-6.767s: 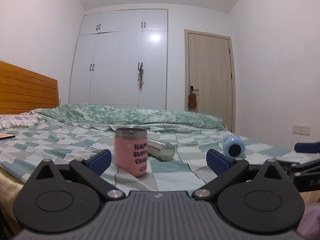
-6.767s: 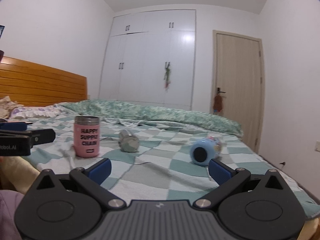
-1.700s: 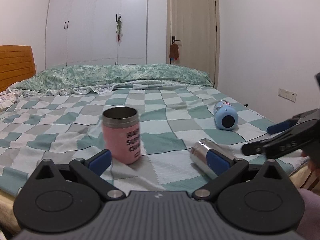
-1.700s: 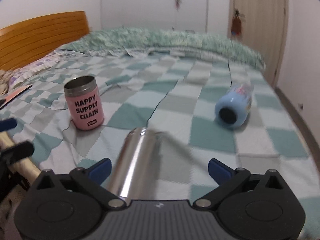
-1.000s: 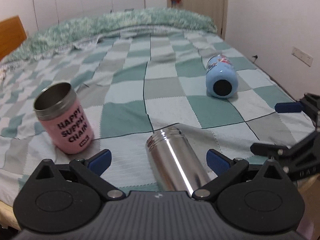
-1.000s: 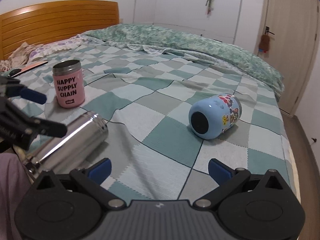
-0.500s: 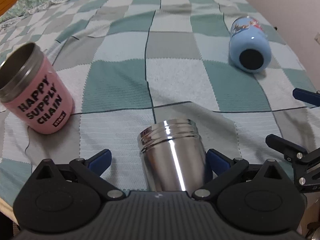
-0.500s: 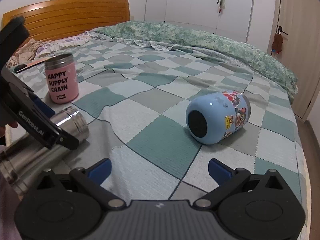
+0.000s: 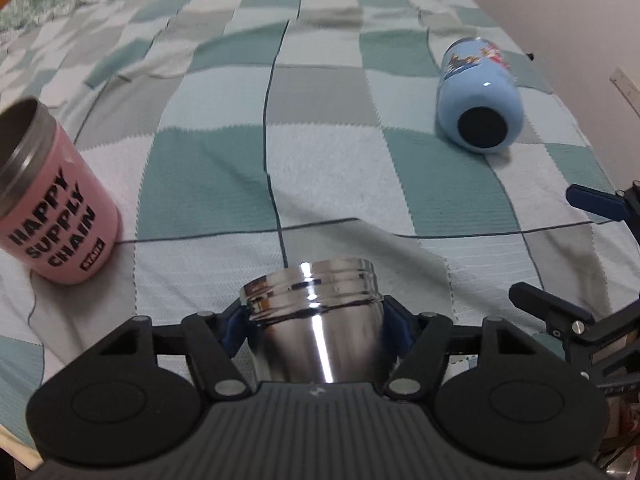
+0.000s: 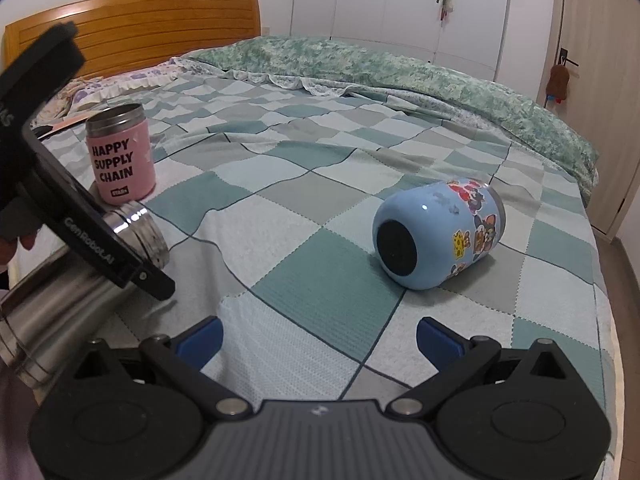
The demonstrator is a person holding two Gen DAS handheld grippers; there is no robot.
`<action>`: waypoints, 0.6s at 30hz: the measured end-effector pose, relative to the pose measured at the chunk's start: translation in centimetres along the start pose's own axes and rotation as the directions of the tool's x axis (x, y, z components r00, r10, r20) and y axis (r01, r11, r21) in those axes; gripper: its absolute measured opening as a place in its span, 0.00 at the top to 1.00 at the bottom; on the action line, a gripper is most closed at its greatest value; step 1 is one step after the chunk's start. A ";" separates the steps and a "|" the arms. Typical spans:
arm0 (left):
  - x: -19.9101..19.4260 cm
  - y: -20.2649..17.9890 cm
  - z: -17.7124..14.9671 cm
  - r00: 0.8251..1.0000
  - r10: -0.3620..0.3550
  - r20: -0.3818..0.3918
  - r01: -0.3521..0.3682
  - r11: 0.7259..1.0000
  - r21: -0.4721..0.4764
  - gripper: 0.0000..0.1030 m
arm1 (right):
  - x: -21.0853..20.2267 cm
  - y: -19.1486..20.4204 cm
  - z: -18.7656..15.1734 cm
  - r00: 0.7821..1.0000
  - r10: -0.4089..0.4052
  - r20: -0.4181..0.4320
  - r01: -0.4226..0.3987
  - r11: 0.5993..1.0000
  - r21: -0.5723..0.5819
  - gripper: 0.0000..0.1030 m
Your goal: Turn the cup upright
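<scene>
Clamping the steel cup now: my left gripper was spread around it half a second ago, pads now shut on its body, cup lying mouth-forward on the checked blanket. Grasp done, tilt-up next. Right gripper spread, empty. Pink tumbler front-left, blue cup front-right, on its side.

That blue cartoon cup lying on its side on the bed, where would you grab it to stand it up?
Grip the light blue cartoon-sticker cup across its round body, mid-length, coming from above. It lies on its side on the checked blanket, dark end toward the open right gripper, so both curved flanks look free, I think.
</scene>
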State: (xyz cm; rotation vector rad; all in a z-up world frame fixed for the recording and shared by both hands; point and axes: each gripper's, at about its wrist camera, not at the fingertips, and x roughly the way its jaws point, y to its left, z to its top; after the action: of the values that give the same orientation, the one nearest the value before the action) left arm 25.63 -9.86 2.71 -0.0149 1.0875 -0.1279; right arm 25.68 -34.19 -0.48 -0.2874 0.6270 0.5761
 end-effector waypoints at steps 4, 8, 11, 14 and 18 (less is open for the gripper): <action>-1.6 -0.1 -0.2 0.997 -0.048 0.054 0.047 0.999 0.011 0.34 | -0.8 0.2 0.5 1.000 -0.010 0.016 0.010 1.000 -0.002 0.00; -4.2 0.1 0.1 0.986 -0.093 0.137 0.088 0.995 0.040 0.35 | -1.8 0.4 1.2 0.999 -0.017 0.042 0.018 1.000 -0.005 0.00; -5.5 0.3 0.3 0.977 -0.113 0.180 0.104 0.993 0.057 0.36 | -2.3 0.6 1.9 0.998 -0.024 0.062 0.024 1.000 -0.005 0.00; -7.3 0.3 0.6 0.959 -0.134 0.252 0.117 0.990 0.081 0.37 | -2.6 0.6 2.6 0.996 -0.030 0.087 0.030 1.000 -0.004 0.00; -9.5 0.1 1.3 0.921 -0.111 0.373 0.073 0.991 0.116 0.37 | -3.0 0.5 3.4 0.992 -0.040 0.121 0.040 0.999 0.005 0.00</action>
State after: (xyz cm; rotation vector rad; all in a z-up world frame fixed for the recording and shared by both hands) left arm 22.42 -8.76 11.71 -0.0010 0.6912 -0.2539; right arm 25.04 -33.59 4.00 -0.2598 0.5041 0.5495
